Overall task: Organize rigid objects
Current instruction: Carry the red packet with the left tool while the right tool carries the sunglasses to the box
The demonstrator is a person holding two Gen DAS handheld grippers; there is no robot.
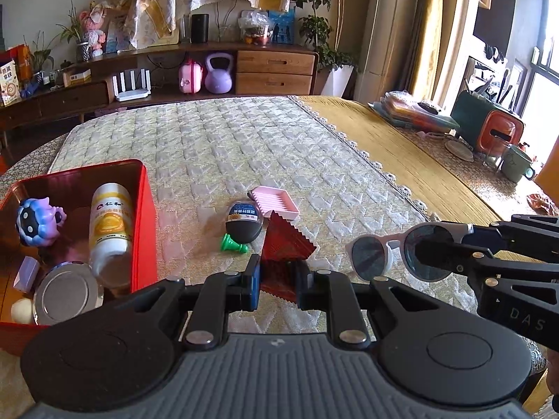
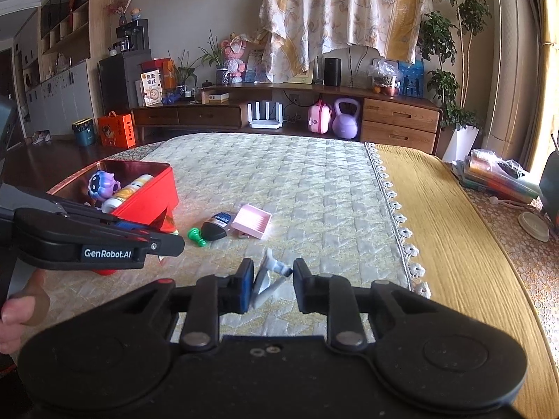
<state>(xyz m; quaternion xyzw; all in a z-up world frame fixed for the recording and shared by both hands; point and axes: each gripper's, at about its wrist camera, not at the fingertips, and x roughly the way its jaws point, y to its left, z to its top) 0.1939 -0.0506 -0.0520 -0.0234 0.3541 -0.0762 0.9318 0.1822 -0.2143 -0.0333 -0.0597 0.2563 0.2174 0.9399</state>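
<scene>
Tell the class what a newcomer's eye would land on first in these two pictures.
The bright red open tin box at the left of the quilted mat, holding a white-and-yellow bottle and a purple-blue toy figure. Next, the left gripper clamps a dark red zigzag-edged packet at the centre. To its right, the right gripper holds white round-lens sunglasses.

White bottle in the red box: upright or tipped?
Tipped. The white bottle leans on its side against the red box wall, cap end low beside the silver lid.
</scene>
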